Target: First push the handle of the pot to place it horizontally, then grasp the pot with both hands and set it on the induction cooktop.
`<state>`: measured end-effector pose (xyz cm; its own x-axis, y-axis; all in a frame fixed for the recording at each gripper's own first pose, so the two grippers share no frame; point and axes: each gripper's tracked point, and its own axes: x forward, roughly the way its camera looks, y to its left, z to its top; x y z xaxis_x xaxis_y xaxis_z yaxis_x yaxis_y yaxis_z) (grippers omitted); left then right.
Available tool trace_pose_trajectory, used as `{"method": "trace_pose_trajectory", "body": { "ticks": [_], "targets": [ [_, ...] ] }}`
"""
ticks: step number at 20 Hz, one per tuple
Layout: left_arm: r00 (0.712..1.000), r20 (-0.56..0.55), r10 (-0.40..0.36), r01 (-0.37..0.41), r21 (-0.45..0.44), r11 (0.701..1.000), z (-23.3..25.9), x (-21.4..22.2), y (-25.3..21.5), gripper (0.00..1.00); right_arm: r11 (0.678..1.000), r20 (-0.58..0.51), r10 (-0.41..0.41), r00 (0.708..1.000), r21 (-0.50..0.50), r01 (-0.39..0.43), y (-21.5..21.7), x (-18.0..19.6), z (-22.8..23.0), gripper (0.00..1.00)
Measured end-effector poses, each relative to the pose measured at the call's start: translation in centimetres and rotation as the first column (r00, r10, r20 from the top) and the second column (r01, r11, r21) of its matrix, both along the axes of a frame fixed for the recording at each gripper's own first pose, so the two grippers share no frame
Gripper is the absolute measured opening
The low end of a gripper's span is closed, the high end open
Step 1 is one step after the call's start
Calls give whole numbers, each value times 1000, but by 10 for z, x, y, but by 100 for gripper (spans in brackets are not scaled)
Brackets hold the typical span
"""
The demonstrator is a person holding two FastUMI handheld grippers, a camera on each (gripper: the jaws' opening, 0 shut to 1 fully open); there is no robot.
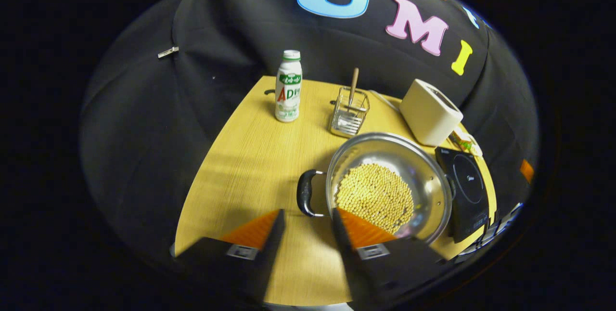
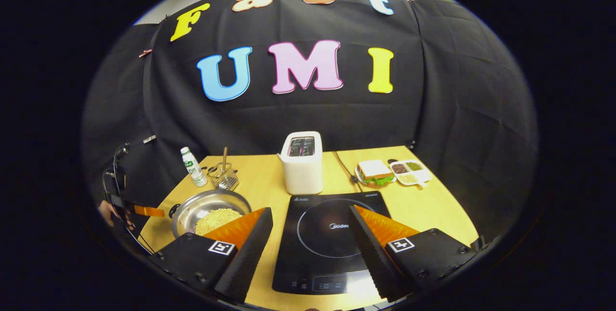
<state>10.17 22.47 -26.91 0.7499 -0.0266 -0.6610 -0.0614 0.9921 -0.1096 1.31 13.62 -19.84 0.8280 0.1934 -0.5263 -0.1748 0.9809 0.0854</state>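
A: How do the tools stand?
B: The left gripper [image 1: 308, 217] gapes just before the round steel pot's [image 1: 388, 186] black loop handle [image 1: 306, 193]; the right gripper [image 2: 310, 217] is spread wide over the flat black glass induction cooktop [image 2: 323, 241].
A: And the pot?
B: On the pale wooden table [image 1: 250, 166], touching the cooktop's left edge, holding yellow beans [image 1: 375, 196]. Bare wood lies left; black cloth wall [image 2: 433, 109] behind.
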Motion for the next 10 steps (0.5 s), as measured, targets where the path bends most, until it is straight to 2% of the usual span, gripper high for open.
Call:
{"method": "trace_pose_trajectory", "body": {
  "ticks": [2,4,6,10],
  "targets": [
    [1000,13,-19,19,-7,1000,2,3,-4,98,999,-38,51,998,15,-51,24,3,-16,99],
    [1000,14,-20,20,-21,1000,0,8,-7,93,994,-81,103,991,29,-101,45,7,-32,99],
    [999,26,-23,24,-29,999,0,13,-9,96,989,-123,150,981,37,-146,64,12,-49,99],
    [998,49,-42,43,-13,999,-1,25,-5,95,979,-211,202,956,55,-195,90,12,-83,99]
  ]
}}
